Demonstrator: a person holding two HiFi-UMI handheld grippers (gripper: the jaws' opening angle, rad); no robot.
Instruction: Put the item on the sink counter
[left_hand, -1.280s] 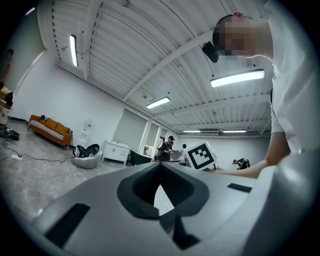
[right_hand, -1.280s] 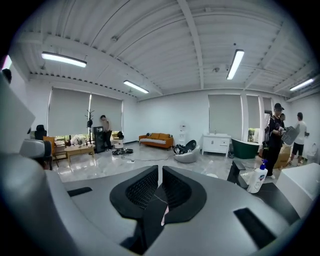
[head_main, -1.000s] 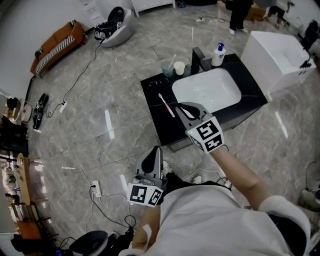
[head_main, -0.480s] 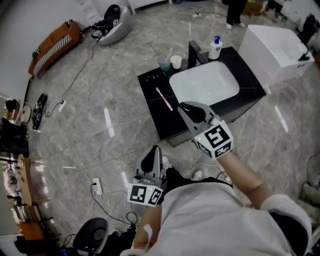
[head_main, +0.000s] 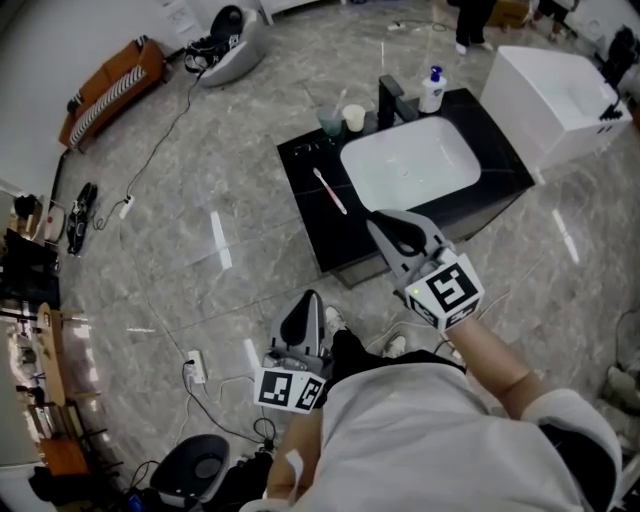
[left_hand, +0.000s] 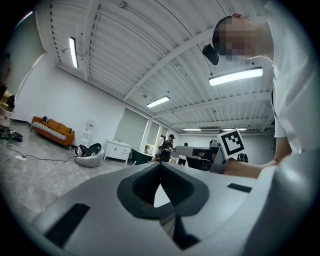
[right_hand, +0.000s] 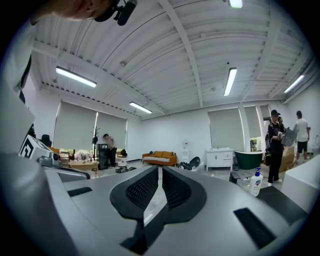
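Observation:
A pink toothbrush (head_main: 331, 191) lies flat on the black sink counter (head_main: 308, 228), just left of the white basin (head_main: 410, 165). My right gripper (head_main: 378, 222) hovers at the counter's front edge, a short way from the toothbrush, its jaws shut with nothing between them. In the right gripper view the right gripper (right_hand: 159, 168) points level across the room and the toothbrush is out of sight. My left gripper (head_main: 314, 296) hangs low by my body over the floor, also shut and empty. The left gripper view shows the left gripper (left_hand: 160, 164) closed.
Two cups (head_main: 342, 120), a black faucet (head_main: 390, 100) and a soap bottle (head_main: 432, 92) stand along the counter's back edge. A white tub (head_main: 560, 95) sits to the right. Cables and a power strip (head_main: 193, 372) lie on the marble floor.
My right gripper has drawn back from over the counter toward my body. The toothbrush stays lying on the counter. The left gripper has not moved.

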